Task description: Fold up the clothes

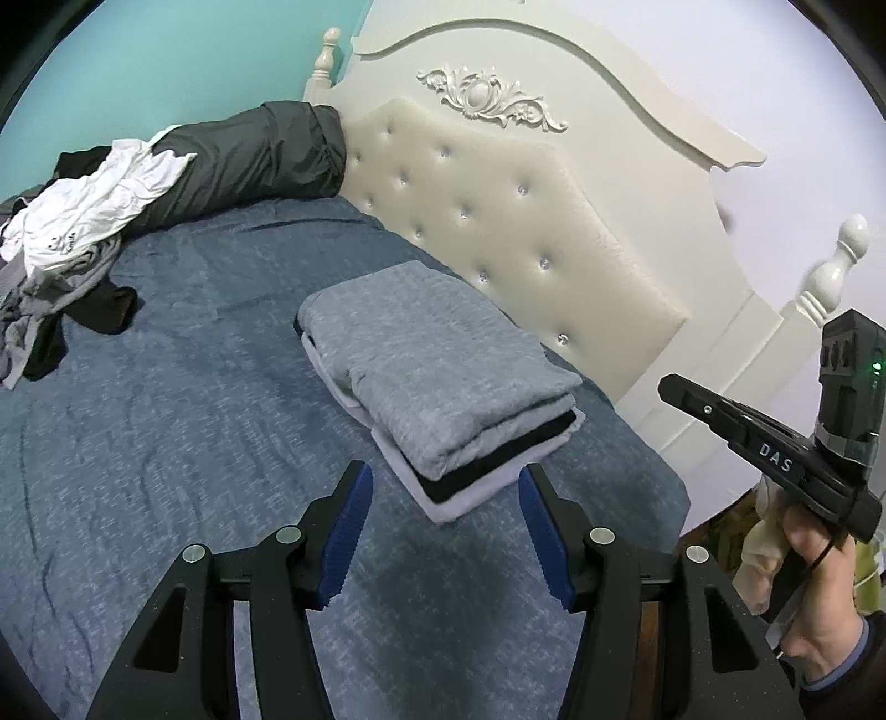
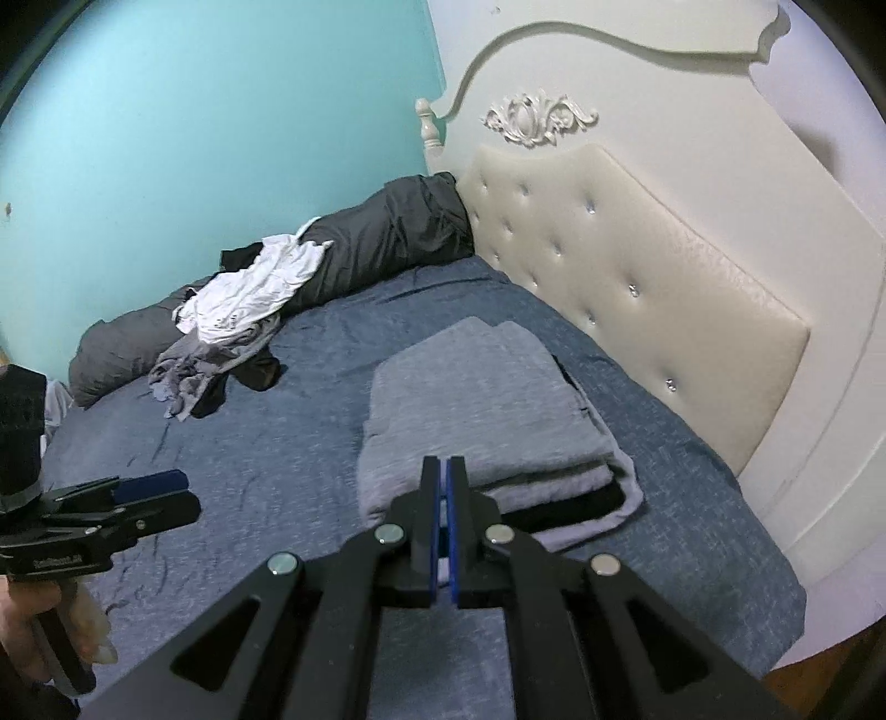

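Left tool (image 1: 443, 493): blue pads spread apart, nothing between them, hanging over the blue bedspread (image 1: 166, 443) just short of the folded stack (image 1: 443, 376). Not touching it.

Right tool (image 2: 447, 471): pads clenched flat together, no cloth pinched. It sits in front of the stack's near edge in the right wrist view; can't tell if the tips touch the fabric.

Stack: grey top layer, black layer under it, white/pale layer at the bottom, edges roughly aligned. It lies on the bed near the cream tufted headboard (image 1: 498, 183), towards the headboard end.

Unfolded pile (image 1: 61, 243): white, grey and black garments heaped at the far side of the bed, well apart from the stack, partly on a dark grey rolled duvet (image 1: 249, 160) against the teal wall (image 1: 166, 50).

Writing: "DAS" in white letters on the side of the right tool body, seen from the left wrist view. There's small print on the left tool body in the right wrist view, too blurred to read. A green light shows on the black block on top of the right tool.

Each tool is held by a hand (image 1: 819, 603) on its handle; a dark sleeve cuff shows at the right wrist.
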Action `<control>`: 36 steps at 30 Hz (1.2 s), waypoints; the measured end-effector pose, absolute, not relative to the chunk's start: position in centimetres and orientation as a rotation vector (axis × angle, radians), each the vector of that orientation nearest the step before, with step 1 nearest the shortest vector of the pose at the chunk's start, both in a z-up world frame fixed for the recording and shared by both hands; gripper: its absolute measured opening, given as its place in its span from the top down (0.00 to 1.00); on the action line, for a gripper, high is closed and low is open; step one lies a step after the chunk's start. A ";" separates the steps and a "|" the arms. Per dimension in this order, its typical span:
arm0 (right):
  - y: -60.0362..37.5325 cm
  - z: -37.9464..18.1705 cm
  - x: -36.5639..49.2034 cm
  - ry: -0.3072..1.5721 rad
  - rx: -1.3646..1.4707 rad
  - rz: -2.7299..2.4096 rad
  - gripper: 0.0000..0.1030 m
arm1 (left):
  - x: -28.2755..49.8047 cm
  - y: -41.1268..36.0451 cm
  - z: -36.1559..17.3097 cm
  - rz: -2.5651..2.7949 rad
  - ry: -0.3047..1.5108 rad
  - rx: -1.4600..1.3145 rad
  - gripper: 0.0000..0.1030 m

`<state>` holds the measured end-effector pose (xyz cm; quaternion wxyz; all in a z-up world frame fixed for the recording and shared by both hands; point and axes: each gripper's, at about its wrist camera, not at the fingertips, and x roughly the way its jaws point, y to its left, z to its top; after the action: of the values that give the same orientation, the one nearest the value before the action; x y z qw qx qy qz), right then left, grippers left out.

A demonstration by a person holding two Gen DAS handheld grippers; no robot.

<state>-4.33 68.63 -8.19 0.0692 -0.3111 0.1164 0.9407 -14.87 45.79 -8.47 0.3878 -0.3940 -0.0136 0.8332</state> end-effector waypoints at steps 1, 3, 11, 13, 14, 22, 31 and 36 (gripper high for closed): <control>68.1 -7.8 -3.8 0.349 -0.931 2.836 0.99 | -14.4 45.3 -8.3 2.119 -0.042 -1.000 0.42; 67.1 -7.2 -3.0 0.334 -0.915 2.833 0.99 | -13.6 44.5 -7.9 2.121 -0.048 -0.991 0.41; 64.2 -6.0 0.8 0.342 -0.882 2.831 0.99 | -10.4 41.6 -6.6 2.146 -0.037 -0.944 0.41; 63.4 -6.0 1.6 0.335 -0.877 2.829 0.98 | -9.7 41.0 -6.3 2.156 -0.031 -0.930 0.41; 63.0 -6.0 2.0 0.332 -0.875 2.826 0.98 | -9.3 40.7 -6.1 2.159 -0.028 -0.924 0.41; 60.3 -6.0 5.3 0.342 -0.862 2.822 0.97 | -6.5 38.6 -5.0 2.186 0.019 -0.874 0.39; 58.4 -6.0 8.6 0.365 -0.849 2.808 0.89 | -4.3 35.8 -4.5 2.194 0.026 -0.849 0.38; 57.3 -6.0 10.0 0.354 -0.840 2.808 0.87 | -3.4 34.4 -4.5 2.204 0.027 -0.844 0.32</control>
<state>9.98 57.26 -6.04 0.0944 -0.2834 0.1193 0.9469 -3.41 34.41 -4.47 0.3808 -0.3305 0.0106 0.8635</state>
